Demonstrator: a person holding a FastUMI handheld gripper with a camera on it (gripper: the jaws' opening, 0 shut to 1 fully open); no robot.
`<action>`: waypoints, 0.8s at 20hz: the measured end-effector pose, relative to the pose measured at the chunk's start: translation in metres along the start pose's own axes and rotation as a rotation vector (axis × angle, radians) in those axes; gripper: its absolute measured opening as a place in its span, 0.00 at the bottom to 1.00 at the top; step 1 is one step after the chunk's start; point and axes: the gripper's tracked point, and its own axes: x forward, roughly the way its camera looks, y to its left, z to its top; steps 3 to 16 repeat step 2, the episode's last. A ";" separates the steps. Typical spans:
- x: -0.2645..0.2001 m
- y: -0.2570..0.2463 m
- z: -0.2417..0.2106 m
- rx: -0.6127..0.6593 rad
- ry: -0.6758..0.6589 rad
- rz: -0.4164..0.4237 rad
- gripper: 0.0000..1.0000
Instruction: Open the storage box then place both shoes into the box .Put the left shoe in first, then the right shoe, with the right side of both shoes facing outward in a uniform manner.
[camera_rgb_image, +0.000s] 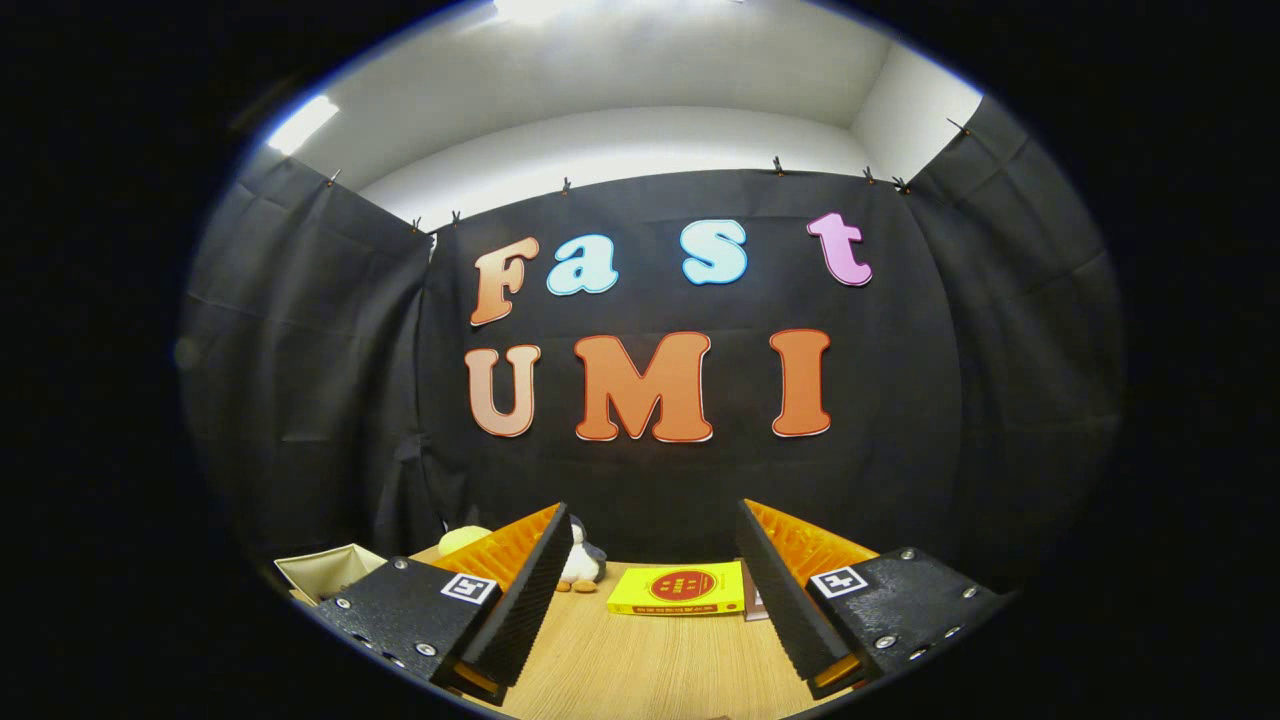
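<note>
My gripper (655, 530) is held level above a wooden table (640, 660), looking at the booth's black wall. Its two black ribbed fingers (525, 600) with orange backs stand wide apart, with nothing between them. A corner of a pale cream box (325, 570) shows left of the left finger, at the table's side; I cannot tell whether it is the storage box or whether it is open.
A yellow book (678, 588) with a red round mark lies flat at the table's far edge, beyond the fingers. A small penguin plush (580, 565) stands just behind the left fingertip. A yellow rounded object (462, 540) sits further left, partly hidden.
</note>
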 end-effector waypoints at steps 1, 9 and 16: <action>0.000 0.000 -0.001 0.004 0.001 0.001 0.98; -0.001 -0.001 -0.002 0.007 0.006 0.000 0.98; -0.001 -0.001 -0.002 0.007 0.006 0.000 0.98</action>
